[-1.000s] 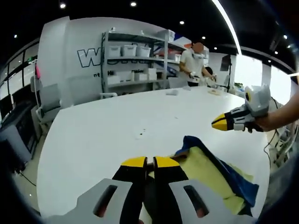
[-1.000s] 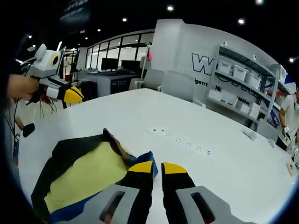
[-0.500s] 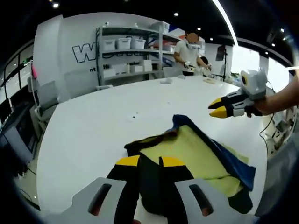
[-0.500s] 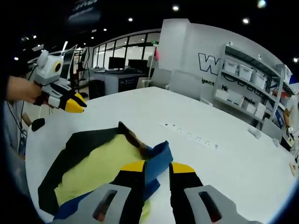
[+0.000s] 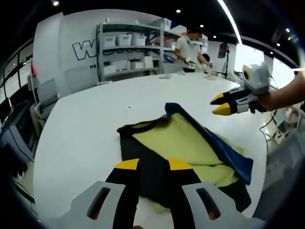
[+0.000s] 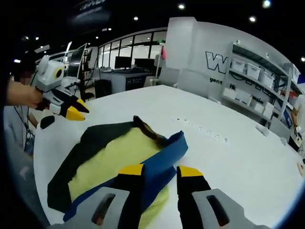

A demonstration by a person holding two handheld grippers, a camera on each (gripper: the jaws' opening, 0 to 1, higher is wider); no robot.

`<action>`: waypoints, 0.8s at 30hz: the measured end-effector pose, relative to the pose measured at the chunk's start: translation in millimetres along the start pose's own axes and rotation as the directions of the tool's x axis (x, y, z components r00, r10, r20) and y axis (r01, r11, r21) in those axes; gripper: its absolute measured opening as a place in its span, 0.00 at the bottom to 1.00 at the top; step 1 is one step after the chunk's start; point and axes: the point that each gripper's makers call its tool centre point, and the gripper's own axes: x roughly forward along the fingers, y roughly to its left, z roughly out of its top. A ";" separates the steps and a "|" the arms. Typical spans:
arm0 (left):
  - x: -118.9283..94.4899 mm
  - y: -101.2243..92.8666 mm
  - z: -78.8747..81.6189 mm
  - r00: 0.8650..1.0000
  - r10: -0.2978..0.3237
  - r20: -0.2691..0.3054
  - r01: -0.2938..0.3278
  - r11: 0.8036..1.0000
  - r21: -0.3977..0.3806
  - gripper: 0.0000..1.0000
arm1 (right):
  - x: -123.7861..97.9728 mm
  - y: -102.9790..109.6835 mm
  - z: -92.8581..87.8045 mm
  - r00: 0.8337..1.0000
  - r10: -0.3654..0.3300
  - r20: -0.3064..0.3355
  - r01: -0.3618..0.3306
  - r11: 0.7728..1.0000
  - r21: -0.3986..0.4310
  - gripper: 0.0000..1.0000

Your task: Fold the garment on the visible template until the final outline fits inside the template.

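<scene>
The garment [image 5: 176,140] lies loosely spread on the white table [image 5: 81,133]: a yellow-green middle, black panels, and a blue edge turned over along one side. My left gripper [image 5: 152,166] is open just above its black near edge, holding nothing. The right gripper [image 5: 217,104], held by a hand, hovers open beyond the blue side. In the right gripper view my right gripper [image 6: 160,171] stands open over the garment's [image 6: 114,152] blue band, with nothing in its grip. The left gripper [image 6: 80,110] floats past the black corner, clear of the cloth.
Metal shelves with white bins [image 5: 128,52] stand behind the table [image 6: 228,157], and a person [image 5: 190,47] works at its far end. A grey chair [image 5: 45,98] sits at the left edge. Desks with monitors [image 6: 119,71] lie beyond. Small dark marks [image 6: 200,129] dot the tabletop.
Both grippers went from shut on the garment's edges to open, letting the cloth drop. The garment now lies wider and flatter on the table, and both grippers have drawn back.
</scene>
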 end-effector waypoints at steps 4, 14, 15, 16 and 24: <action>-6.1 -12.7 -13.6 1.000 -0.012 -0.019 0.012 1.000 0.013 0.22 | -7.6 7.7 -12.6 1.000 0.007 -0.015 -0.007 1.000 0.000 0.22; -13.5 -50.8 -35.9 0.996 -0.065 -0.059 0.069 0.996 0.059 0.23 | -26.1 24.6 -40.2 0.998 0.016 -0.056 -0.014 0.999 0.034 0.22; -13.8 -57.7 -37.5 0.995 -0.078 -0.065 0.082 0.994 0.071 0.23 | -28.1 26.8 -43.8 0.998 0.018 -0.059 -0.015 0.999 0.038 0.23; -13.7 -62.4 -38.8 0.994 -0.087 -0.071 0.093 0.992 0.082 0.23 | -29.7 28.6 -46.1 0.998 0.018 -0.062 -0.016 0.999 0.039 0.23; -9.8 -93.6 -54.5 0.983 -0.144 -0.116 0.159 0.978 0.134 0.24 | -43.8 41.1 -68.1 0.995 0.023 -0.098 -0.017 0.998 0.063 0.23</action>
